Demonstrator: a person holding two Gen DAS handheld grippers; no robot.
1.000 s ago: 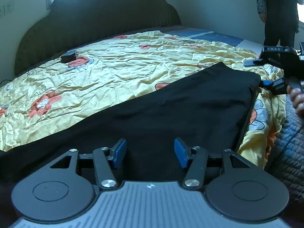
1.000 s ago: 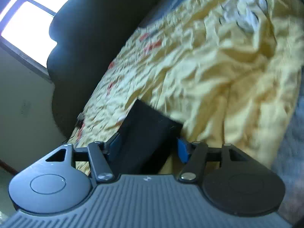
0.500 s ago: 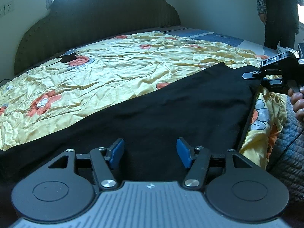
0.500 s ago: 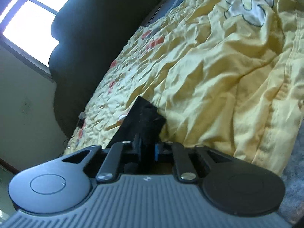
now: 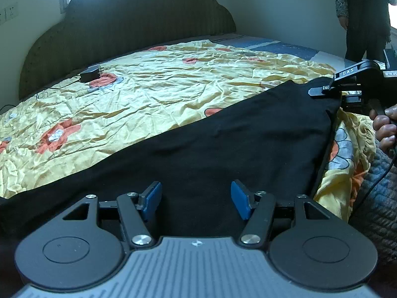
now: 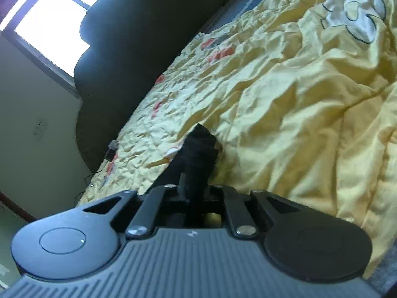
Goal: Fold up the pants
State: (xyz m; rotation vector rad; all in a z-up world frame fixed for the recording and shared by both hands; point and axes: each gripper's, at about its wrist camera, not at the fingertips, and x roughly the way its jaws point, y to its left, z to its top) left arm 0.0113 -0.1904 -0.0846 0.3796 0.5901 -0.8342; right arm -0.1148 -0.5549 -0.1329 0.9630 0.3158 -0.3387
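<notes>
Black pants [image 5: 223, 144] lie flat along the near edge of a bed covered by a yellow flowered sheet [image 5: 148, 94]. My left gripper [image 5: 196, 200] is open, its blue pads just above the pants' near edge, holding nothing. My right gripper [image 5: 335, 92] shows at the far right of the left wrist view, shut on the pants' far corner. In the right wrist view the right gripper [image 6: 193, 191] has its jaws closed on a bunched fold of the black pants [image 6: 198, 154], lifted slightly off the sheet.
A dark padded headboard [image 5: 139, 24] stands at the back. A black charger [image 5: 90, 74] with a cable lies on the sheet near it. A person in dark clothes [image 5: 362, 17] stands at the far right. A grey quilt [image 5: 374, 193] hangs at the bed's right edge.
My right gripper closed on the pants' far corner and lifted it a little. My left gripper stayed open and barely moved.
</notes>
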